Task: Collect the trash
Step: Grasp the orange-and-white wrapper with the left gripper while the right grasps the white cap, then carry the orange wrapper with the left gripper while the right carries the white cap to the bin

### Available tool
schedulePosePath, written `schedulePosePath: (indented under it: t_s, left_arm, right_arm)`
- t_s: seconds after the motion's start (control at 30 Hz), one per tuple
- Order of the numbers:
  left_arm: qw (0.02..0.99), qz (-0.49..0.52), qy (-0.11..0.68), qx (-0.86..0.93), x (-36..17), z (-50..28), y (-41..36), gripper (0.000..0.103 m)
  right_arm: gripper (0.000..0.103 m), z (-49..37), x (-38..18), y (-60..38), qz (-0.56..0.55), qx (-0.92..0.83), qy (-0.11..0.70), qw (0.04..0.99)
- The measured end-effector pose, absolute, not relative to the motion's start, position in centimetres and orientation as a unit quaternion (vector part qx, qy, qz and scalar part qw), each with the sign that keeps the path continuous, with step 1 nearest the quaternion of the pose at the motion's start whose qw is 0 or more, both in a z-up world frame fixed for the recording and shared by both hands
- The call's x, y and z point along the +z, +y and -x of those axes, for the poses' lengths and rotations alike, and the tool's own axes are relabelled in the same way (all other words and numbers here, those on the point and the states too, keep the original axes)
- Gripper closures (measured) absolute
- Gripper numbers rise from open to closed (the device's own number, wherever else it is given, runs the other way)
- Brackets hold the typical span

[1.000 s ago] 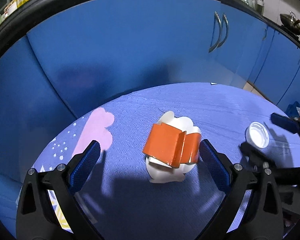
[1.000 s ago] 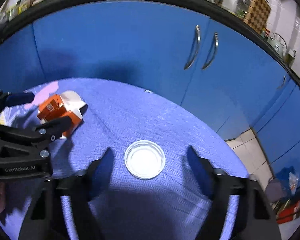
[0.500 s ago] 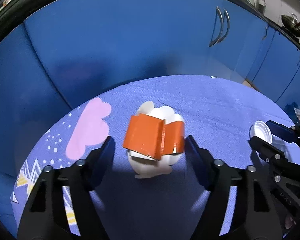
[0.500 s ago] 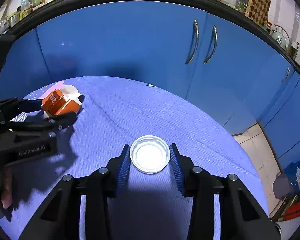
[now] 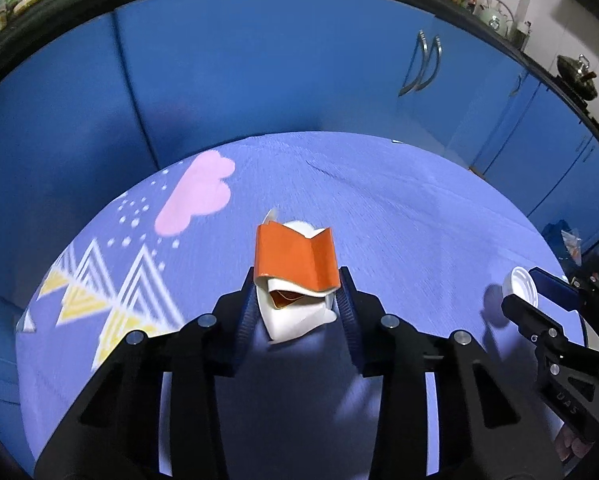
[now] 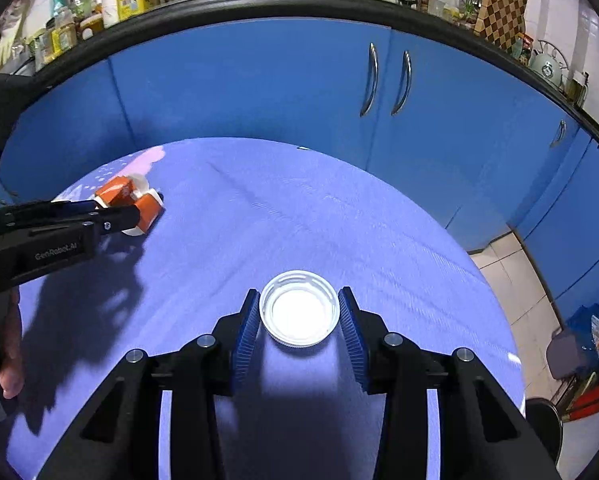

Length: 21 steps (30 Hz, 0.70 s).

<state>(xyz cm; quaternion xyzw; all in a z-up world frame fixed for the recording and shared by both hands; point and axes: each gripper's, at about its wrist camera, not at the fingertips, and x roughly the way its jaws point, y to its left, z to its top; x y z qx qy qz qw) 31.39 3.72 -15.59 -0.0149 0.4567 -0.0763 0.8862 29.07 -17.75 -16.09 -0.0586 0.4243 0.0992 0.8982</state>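
Note:
A crumpled orange and white carton (image 5: 295, 280) sits between the fingers of my left gripper (image 5: 297, 308), which is shut on it just above the purple cloth. The carton also shows in the right wrist view (image 6: 129, 204), held by the left gripper (image 6: 115, 212). A white plastic lid (image 6: 298, 308) sits between the pads of my right gripper (image 6: 298, 320), which is shut on it. In the left wrist view the lid (image 5: 519, 292) and the right gripper (image 5: 535, 292) are at the right edge.
The round table has a purple cloth (image 6: 299, 208) with a pink cloud and yellow triangles (image 5: 195, 200). Blue cabinet doors (image 6: 259, 80) stand behind it. Tiled floor and bags (image 6: 579, 340) lie at the right, below the table edge.
Both grippers moved forward and closed: the left one onto the carton, the right one onto the lid. The carton now looks lifted slightly off the cloth.

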Motion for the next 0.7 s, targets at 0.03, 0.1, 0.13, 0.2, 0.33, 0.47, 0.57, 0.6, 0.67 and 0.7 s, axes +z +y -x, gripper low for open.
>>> schedulePosePath:
  t_s: [0.03,0.1,0.13,0.2,0.33,0.47,0.57,0.6,0.67,0.7]
  left_arm:
    - [0.887,0.016,0.455,-0.076,-15.3,-30.9,3.7,0.065]
    - [0.887,0.028,0.454,-0.079,-14.7,-29.5,4.1,0.065]
    - [0.888,0.033,0.452,-0.080,-14.3,-28.7,4.1,0.065]
    - [0.889,0.038,0.449,-0.081,-13.7,-27.3,3.8,0.065]
    - [0.894,0.038,0.438,-0.083,-12.0,-24.9,3.4,0.065]
    - [0.901,0.031,0.425,-0.085,-10.5,-23.4,2.7,0.065]
    - [0.904,0.024,0.417,-0.088,-10.0,-22.3,1.4,0.065]
    - [0.905,0.022,0.416,-0.090,-9.8,-21.9,1.0,0.065]
    - [0.906,0.018,0.413,-0.095,-9.3,-21.0,0.2,0.065]
    - [0.906,0.014,0.411,-0.098,-9.0,-20.5,-0.3,0.065]
  right_arm:
    - [0.064,-28.7,-15.9,-17.7,0.060,0.101,0.423,0.899]
    - [0.064,-27.5,-15.3,-17.4,0.066,0.102,0.417,0.901]
    - [0.064,-26.9,-14.9,-17.4,0.068,0.104,0.415,0.901]
    - [0.064,-25.7,-14.1,-17.4,0.068,0.107,0.409,0.904]
    - [0.064,-23.3,-12.5,-17.4,0.072,0.114,0.393,0.910]
    - [0.064,-21.2,-10.8,-17.4,0.075,0.117,0.378,0.915]
    - [0.064,-19.7,-9.7,-18.0,0.076,0.114,0.367,0.920]
    - [0.064,-19.2,-9.2,-18.4,0.073,0.113,0.362,0.922]
    - [0.064,-18.2,-8.3,-19.1,0.066,0.109,0.354,0.926]
    - [0.064,-17.7,-8.0,-19.4,0.062,0.107,0.351,0.928]
